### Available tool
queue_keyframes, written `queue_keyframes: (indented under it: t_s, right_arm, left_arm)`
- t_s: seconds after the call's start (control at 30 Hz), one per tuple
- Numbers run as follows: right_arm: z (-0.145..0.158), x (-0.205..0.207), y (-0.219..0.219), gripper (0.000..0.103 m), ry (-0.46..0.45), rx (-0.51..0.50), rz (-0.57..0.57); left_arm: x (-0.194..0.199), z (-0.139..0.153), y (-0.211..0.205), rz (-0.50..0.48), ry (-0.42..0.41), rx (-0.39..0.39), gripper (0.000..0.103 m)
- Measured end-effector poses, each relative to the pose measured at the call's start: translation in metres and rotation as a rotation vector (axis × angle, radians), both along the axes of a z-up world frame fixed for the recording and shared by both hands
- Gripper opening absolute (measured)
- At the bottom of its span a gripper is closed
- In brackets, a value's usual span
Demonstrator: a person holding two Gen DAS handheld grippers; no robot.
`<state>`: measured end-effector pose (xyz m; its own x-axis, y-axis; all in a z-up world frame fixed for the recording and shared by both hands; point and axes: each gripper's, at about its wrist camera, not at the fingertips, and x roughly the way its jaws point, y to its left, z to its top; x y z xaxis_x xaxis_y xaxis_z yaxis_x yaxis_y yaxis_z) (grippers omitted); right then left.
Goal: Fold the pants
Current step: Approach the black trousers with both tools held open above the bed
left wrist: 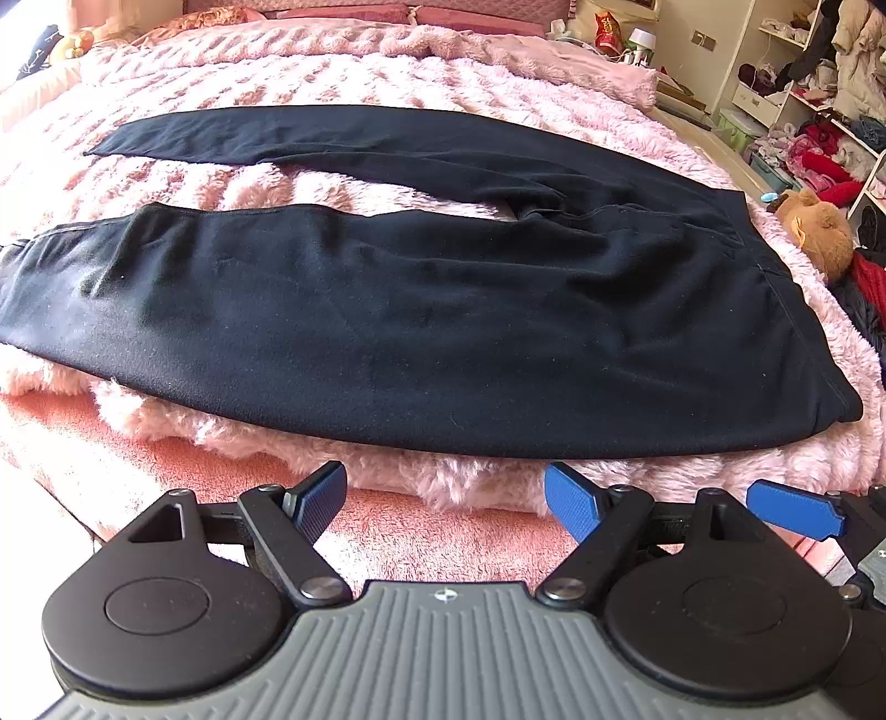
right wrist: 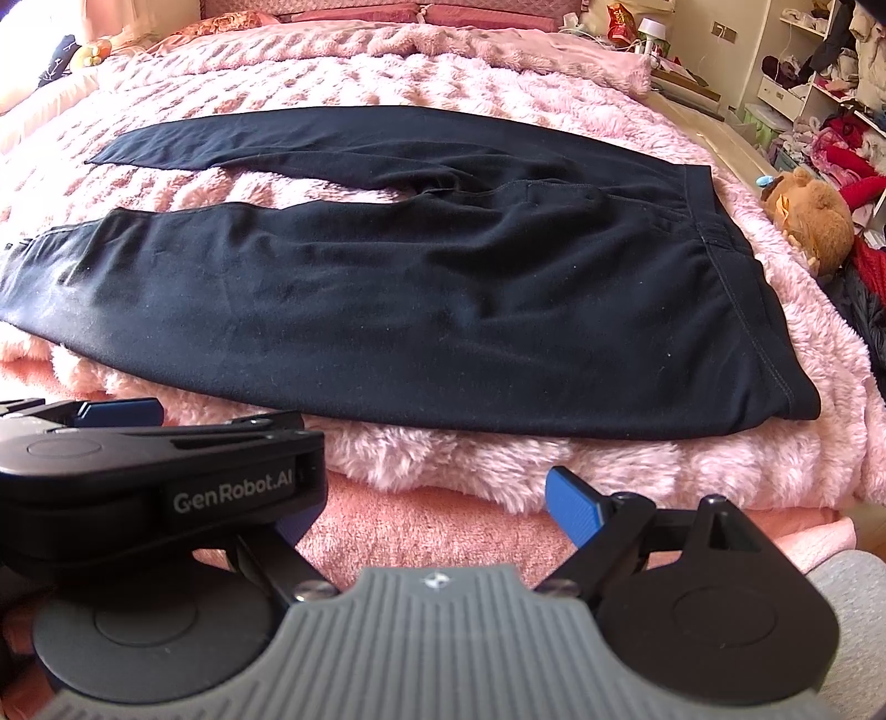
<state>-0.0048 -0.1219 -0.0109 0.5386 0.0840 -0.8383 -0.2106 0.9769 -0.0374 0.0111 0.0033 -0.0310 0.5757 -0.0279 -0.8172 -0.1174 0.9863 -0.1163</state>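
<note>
Black pants (left wrist: 421, 310) lie flat on a fluffy pink blanket (left wrist: 343, 72), waistband to the right, the two legs spread apart toward the left. They also show in the right wrist view (right wrist: 432, 288). My left gripper (left wrist: 446, 498) is open and empty, just short of the near edge of the pants. My right gripper (right wrist: 437, 498) is open and empty too, beside the left one; its left finger is hidden behind the left gripper's body (right wrist: 166, 471). A blue pad of the right gripper (left wrist: 792, 507) shows at the right in the left wrist view.
A brown plush toy (left wrist: 819, 232) sits off the bed's right side. White shelves with piled clothes (left wrist: 819, 111) stand at the far right. Pillows (left wrist: 343, 14) line the headboard. A nightstand with a red bag (left wrist: 609, 30) is at the back right.
</note>
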Motion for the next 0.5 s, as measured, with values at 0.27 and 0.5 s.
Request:
queue_keyframes:
  t_s: [0.27,0.5]
  right_arm:
    - [-0.0031,0.0013,-0.0001,0.082,0.010,-0.003,-0.002]
    - [-0.0059,0.0022,-0.0009,0.082,0.017,0.003,-0.005]
  left_arm:
    - [0.0025,-0.0021,0.0002,-0.005,0.016,0.002,0.095]
    - [0.0035,-0.0042,0.0017,-0.009,0.022,0.003,0.095]
